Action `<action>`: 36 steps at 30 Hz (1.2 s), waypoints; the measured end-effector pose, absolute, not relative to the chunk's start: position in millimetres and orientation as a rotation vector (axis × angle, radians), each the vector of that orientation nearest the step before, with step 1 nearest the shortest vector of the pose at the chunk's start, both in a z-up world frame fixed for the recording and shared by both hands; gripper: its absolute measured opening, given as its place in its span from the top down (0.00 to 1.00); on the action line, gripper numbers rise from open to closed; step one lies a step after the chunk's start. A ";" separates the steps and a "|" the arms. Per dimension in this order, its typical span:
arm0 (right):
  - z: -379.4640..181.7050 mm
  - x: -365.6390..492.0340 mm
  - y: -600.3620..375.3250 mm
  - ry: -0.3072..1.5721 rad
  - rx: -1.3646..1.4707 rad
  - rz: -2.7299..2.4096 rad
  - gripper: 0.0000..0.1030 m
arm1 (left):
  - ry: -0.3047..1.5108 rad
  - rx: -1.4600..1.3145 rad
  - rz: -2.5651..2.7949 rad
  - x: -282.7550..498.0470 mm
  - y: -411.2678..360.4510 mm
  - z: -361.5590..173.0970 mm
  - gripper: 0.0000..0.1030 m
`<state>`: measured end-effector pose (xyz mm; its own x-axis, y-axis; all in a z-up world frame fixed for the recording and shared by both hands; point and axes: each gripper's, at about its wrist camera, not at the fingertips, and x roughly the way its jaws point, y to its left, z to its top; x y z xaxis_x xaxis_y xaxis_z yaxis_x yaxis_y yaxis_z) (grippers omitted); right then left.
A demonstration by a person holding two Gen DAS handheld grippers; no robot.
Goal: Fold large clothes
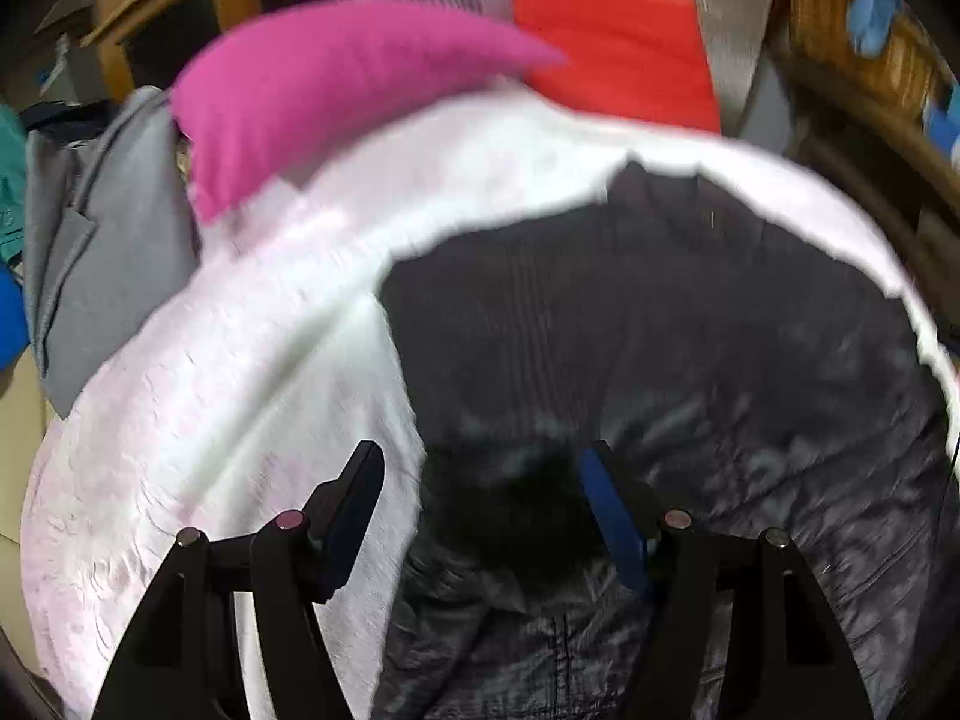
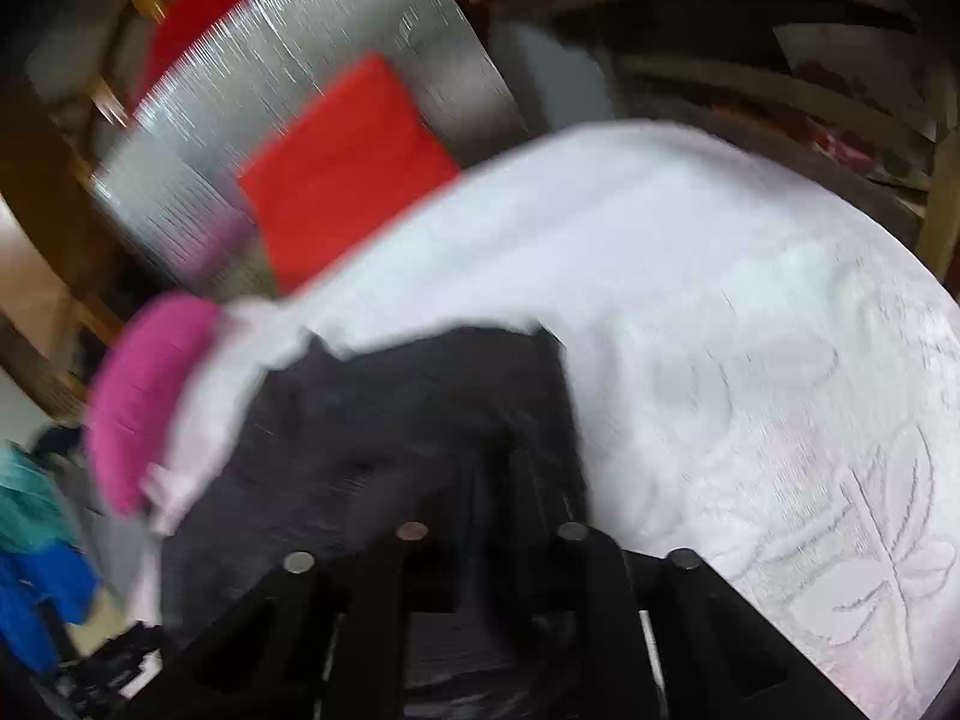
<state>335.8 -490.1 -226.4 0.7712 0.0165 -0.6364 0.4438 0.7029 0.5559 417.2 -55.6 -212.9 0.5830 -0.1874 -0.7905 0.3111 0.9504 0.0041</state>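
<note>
A large dark grey garment (image 1: pixel 690 348) lies spread on a white embossed cloth (image 1: pixel 240 372). My left gripper (image 1: pixel 486 480) is open, its fingers hovering just above the garment's near left edge, with nothing between them. In the right wrist view the same dark garment (image 2: pixel 390 420) fills the lower middle. My right gripper (image 2: pixel 492 516) has its fingers close together with dark fabric bunched between them; the view is blurred.
A pink cushion (image 1: pixel 324 84) and a red folded cloth (image 1: pixel 618 54) lie at the far side of the white cloth (image 2: pixel 750 330). A grey garment (image 1: pixel 102 252) hangs at the left. Wooden furniture (image 1: pixel 162 12) and a wicker basket (image 1: pixel 858 42) stand behind.
</note>
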 end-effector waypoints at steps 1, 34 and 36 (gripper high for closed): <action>-225.3 332.3 -490.3 0.650 0.778 -0.256 0.35 | 0.882 0.128 -0.286 417.4 -50.3 -207.2 0.32; -232.4 319.8 -476.7 0.725 0.689 -0.288 0.42 | 0.861 0.214 -0.196 401.5 -58.6 -211.6 0.28; -217.7 312.8 -465.8 0.645 0.642 -0.269 0.42 | 0.806 0.221 -0.200 391.1 -62.5 -201.3 0.28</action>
<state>312.8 -465.8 -217.7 0.7736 -0.0385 -0.6326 0.4226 0.7751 0.4697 391.1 -62.5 -201.3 0.6756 -0.0929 -0.7314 0.2601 0.9583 0.1185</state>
